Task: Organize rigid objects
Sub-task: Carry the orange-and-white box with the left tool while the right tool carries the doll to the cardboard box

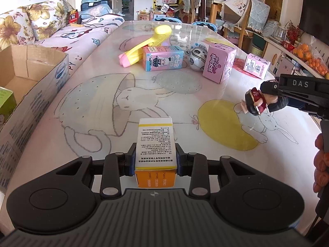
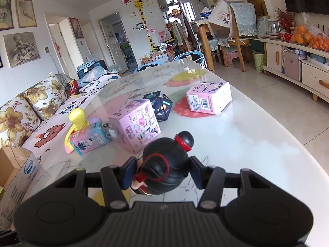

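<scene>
Your left gripper (image 1: 155,160) is closed on a white and orange carton (image 1: 155,144), the pads pressing its two long sides. The carton's long axis runs straight out along the fingers, away from you: the orange end sits nearest the gripper body, the yellow-banded end points ahead over the table (image 1: 92,94). Its printed white face looks up.

Your right gripper (image 2: 162,175) is clamped on a doll figure (image 2: 166,166) with black hair. In the right wrist view the back of the head faces you and the topknot with its red band points up and forward, a little to the right. From the left wrist view the same figure hangs off to the right of your left gripper, held above the table, its head toward the table's middle.

Ahead of the left gripper, well apart, lie a yellow toy (image 1: 148,43), a blue box (image 1: 162,58), a round panda toy (image 1: 197,58) and a pink box (image 1: 221,62), close together. A second pink box (image 1: 256,65) sits further right. To the left of the left gripper stands an open cardboard box (image 1: 30,86).
</scene>
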Available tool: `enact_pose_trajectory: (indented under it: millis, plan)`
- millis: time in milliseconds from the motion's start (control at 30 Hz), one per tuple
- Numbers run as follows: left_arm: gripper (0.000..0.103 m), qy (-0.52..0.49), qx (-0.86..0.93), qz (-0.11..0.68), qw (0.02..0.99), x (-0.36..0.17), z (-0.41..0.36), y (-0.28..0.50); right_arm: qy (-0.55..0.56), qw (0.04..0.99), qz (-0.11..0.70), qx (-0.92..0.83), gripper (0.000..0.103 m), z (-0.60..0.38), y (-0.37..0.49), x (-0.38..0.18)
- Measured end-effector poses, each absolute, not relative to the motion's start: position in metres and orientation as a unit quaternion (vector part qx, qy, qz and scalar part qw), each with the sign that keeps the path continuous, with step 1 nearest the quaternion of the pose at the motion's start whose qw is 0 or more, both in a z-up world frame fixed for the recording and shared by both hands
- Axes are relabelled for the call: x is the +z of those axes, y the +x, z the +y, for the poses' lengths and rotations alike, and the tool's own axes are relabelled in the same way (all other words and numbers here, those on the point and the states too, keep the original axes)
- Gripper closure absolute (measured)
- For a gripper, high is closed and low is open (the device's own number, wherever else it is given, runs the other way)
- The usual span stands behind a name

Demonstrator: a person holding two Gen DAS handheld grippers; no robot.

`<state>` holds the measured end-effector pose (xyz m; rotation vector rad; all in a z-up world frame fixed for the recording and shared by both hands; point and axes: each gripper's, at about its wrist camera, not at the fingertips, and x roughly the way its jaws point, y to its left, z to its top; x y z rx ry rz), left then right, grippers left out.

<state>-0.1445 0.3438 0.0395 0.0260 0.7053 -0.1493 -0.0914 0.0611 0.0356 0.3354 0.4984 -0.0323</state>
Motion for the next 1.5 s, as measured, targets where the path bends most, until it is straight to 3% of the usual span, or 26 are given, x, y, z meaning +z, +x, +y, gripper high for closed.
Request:
enact_pose_trajectory:
  millis: [867,1500]
  plan:
    - [0.061,-0.023,-0.05,0.298,0.953,0.073,0.374,-0.159,0.074,0.965,0.237,0.082,0.049,0.154,-0.149,0.082]
    - [0.062,-0.124,0.118,0.271,0.947,0.116,0.494,-0.113,0.004,0.944,0.204,0.258,0.048,0.296,-0.112,0.129]
